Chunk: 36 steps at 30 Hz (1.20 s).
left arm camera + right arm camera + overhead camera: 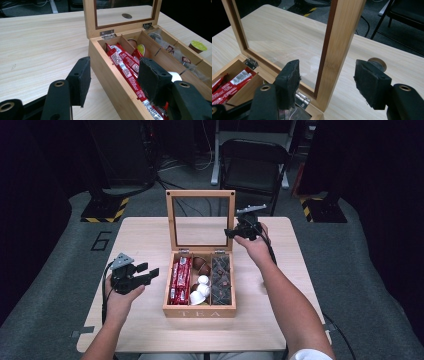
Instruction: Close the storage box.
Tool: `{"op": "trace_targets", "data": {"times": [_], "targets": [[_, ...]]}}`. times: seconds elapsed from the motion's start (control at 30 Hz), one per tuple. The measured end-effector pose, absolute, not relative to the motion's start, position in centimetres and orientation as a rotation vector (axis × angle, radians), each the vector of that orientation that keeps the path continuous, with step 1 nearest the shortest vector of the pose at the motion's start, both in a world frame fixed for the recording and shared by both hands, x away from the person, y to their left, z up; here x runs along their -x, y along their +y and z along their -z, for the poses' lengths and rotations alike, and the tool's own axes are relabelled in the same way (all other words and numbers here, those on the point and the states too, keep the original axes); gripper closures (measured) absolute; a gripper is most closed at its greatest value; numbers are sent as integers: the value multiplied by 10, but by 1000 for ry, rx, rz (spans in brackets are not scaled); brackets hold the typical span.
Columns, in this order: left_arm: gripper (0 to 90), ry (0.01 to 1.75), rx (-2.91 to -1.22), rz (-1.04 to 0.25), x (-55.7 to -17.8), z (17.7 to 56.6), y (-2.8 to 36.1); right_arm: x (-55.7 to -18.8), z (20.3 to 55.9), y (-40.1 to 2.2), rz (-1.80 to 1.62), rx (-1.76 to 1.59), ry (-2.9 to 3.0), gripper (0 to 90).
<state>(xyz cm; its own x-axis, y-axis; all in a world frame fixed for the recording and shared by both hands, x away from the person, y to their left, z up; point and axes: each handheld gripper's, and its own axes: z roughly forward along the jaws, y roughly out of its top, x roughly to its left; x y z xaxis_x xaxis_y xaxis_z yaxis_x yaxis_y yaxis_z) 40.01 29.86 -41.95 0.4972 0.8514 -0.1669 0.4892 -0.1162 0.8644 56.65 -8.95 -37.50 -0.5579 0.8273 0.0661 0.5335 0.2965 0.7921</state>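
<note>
Around the right side frame of the upright, glass-paned wooden lid (342, 32) of the light bamboo tea box (200, 311) I have my right gripper (325, 80), with the jaws standing wide and one black pad (288, 80) on each side of the frame; as far as I can see, neither pad is pressing on the wood yet. My left gripper (112, 80) rests just beside the left wall of the box, the jaws half open with nothing between them, though its far pad (152, 80) hangs over the open compartment with the red sachets (125, 67). The box stands in the middle of the pale wooden table (140, 235), with the lid straight up on its two small metal hinges (302, 98). I judge that the next move is to fold the lid down, and here some things can go wrong. If I push on one side only, the frame may twist and load the hinges. If the lid falls freely, it can slam, and the glass pane could suffer. Because my left hand does not hold the box, a push on the lid may slide or tip the whole box backwards. My left pad could also be caught under the closing lid, and a sachet or a white capsule (203, 280) that stands too high may stop the lid from closing fully.
</note>
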Motion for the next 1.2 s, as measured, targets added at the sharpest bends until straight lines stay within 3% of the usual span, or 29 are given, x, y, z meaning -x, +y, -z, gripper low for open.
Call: {"op": "trace_targets", "data": {"times": [1.07, 1.2], "targets": [[436, 1142, -1747, -462, -401, 419, 303, -581, 391, -77, -1182, -1223, 2261, 364], [436, 1142, -1748, -464, -401, 419, 304, -580, 389, -77, -1160, -1227, 2269, 395]]}}
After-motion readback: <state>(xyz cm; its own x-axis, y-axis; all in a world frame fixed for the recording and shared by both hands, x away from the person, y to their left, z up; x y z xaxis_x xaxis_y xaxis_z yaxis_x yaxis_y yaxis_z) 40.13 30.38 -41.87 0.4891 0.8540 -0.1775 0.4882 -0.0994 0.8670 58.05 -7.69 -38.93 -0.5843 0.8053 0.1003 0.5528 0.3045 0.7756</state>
